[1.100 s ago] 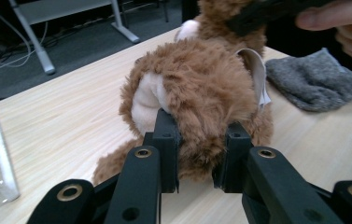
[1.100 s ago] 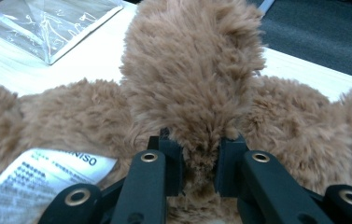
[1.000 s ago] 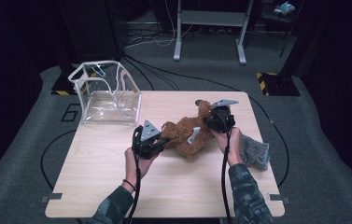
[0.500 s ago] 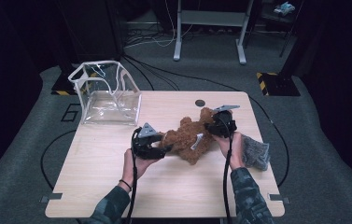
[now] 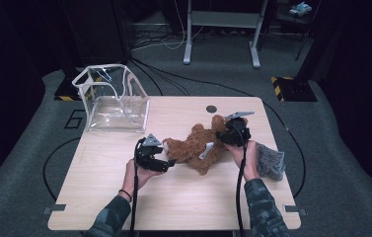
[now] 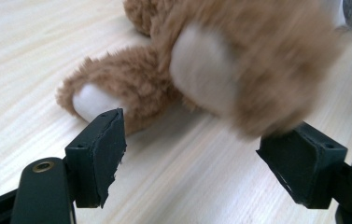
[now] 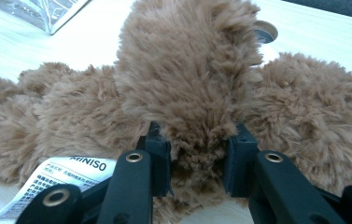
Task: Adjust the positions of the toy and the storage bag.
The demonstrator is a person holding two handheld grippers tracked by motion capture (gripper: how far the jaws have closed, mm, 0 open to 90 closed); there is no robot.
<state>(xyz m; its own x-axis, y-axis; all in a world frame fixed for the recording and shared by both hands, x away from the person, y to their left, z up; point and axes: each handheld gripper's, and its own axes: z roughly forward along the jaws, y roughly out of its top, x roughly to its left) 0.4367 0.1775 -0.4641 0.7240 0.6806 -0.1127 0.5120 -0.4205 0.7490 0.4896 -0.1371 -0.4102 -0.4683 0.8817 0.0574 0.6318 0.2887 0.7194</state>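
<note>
Table (image 5: 99, 197) front free btwn hands; bag (image 5: 117, 101) blocks far-left.

One brown plush bear (image 5: 201, 148) lay on the table (image 5: 173, 197), a limb between the right gripper (image 7: 197, 163)'s fingers and its paws just beyond the left gripper (image 6: 190, 161)'s. One clear plastic bag (image 5: 114, 101) stood well off, and one grey cloth (image 5: 271, 163) lay behind the right fingers.

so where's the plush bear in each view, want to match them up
High view: the plush bear lies mid-table between the two grippers.
Left gripper view: its white-soled feet sit just beyond the open jaws, top centre.
Right gripper view: the bear spreads across the picture, with one tuft pinched between the jaws.
Shared landmark: its white label, at lower left in the right gripper view.
</note>
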